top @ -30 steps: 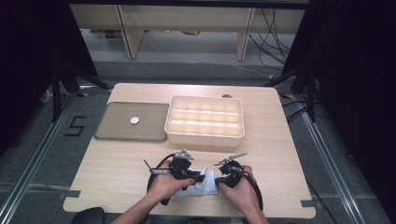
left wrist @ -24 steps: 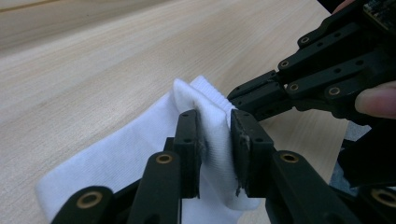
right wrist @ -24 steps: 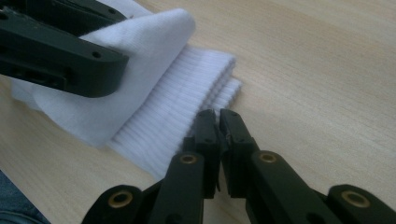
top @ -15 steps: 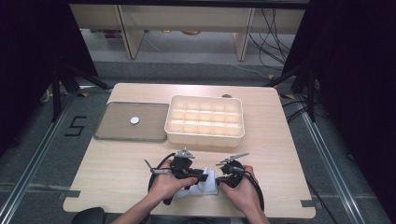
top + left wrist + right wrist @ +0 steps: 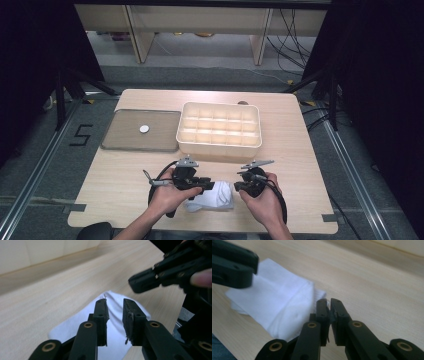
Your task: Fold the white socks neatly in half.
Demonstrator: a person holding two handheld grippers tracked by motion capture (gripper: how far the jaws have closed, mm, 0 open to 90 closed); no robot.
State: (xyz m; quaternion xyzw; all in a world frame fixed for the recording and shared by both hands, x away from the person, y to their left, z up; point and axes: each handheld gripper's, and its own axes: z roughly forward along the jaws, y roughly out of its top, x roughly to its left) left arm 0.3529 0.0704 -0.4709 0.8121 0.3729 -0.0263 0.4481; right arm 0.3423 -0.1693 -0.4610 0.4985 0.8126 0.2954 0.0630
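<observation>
While a folded white cloth (image 5: 214, 196) lies on the table (image 5: 300, 150) near its front edge, it is flanked by both claws so that it can be worked from two sides. The left claw (image 5: 115, 315), whose jaws have just been closing, is held slightly apart above the cloth without pinching it. The right claw (image 5: 329, 315) is nearly shut beside the cloth's edge; whether fabric is caught cannot be told.

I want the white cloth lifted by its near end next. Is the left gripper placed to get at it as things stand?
Probably yes. The left gripper hangs right over the folded white cloth, its jaws parted with a gap between them. The right gripper sits off at the cloth's far end, not in the way.
</observation>
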